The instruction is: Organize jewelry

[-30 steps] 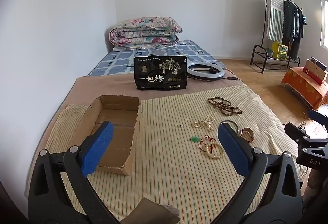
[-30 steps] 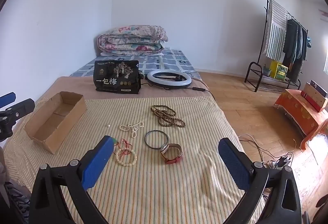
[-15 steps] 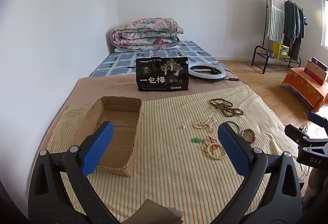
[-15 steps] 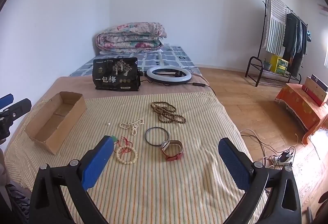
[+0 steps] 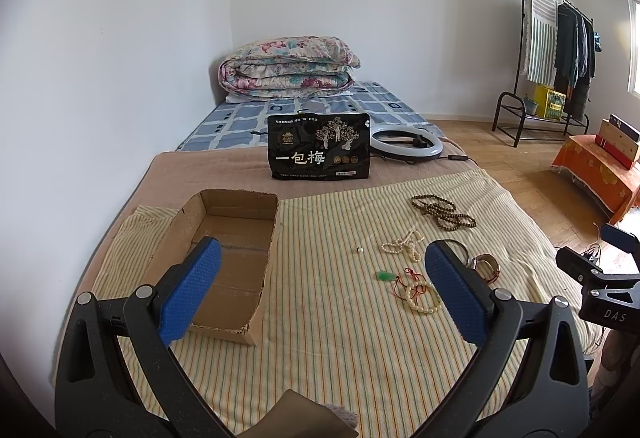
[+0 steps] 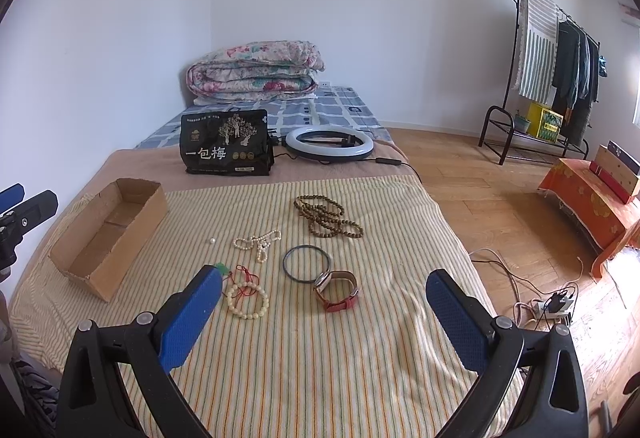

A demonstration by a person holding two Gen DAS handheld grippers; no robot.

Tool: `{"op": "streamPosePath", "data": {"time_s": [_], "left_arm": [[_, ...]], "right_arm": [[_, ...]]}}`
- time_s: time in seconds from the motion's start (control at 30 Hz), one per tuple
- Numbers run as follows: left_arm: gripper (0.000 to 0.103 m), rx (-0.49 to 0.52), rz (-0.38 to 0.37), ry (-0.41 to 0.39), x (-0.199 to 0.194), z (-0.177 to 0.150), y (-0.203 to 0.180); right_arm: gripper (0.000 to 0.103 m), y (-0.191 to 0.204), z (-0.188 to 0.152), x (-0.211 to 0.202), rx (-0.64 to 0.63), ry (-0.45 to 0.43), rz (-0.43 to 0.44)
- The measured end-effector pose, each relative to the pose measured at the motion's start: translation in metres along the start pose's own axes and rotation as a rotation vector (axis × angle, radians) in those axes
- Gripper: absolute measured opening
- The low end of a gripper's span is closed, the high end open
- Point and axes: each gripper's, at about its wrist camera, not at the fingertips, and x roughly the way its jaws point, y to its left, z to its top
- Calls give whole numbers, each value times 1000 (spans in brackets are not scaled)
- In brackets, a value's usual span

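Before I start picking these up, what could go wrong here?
The loose pearl is tiny and alone on the striped cloth; wide fingers could nudge it away. The red cord lies tangled with the cream bead bracelet, so lifting one may drag the other. The watch overlaps the dark bangle.

The striped cloth (image 6: 304,358) is a matt woven fabric, lightly creased. The box (image 6: 108,234) is raw brown cardboard, dull, with torn, rough edges. The gripper pads (image 6: 192,314) look like textured blue rubber on smooth black plastic arms. The brown beads (image 6: 328,217) appear wooden and matt; the cream bead bracelet (image 6: 247,301) is smooth and faintly glossy. The dark bangle (image 6: 307,262) is sleek, the watch (image 6: 336,288) has a red leather-like strap, and the black pouch (image 6: 226,147) is shiny plastic.
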Motion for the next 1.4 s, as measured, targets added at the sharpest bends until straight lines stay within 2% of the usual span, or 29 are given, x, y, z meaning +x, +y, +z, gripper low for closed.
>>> {"op": "streamPosePath", "data": {"time_s": [0.17,0.2,0.4,0.43,1.4], "left_arm": [[103,0,1,1,3,8,4],[103,-3,-1,-2,-1,-4,-4],[103,-3,-2,-1,-1,4,1],[103,-3,0,-3,-1,-4,-4],[103,-5,-1,-6,-1,-3,-2]], "right_arm": [[103,1,0,0,0,0,-1],[103,1,0,0,-1,0,-1],[103,0,-1,0,0,1,0],[103,1,-1,1,-1,2,0],[103,2,-1,2,-3,6,-2]]}}
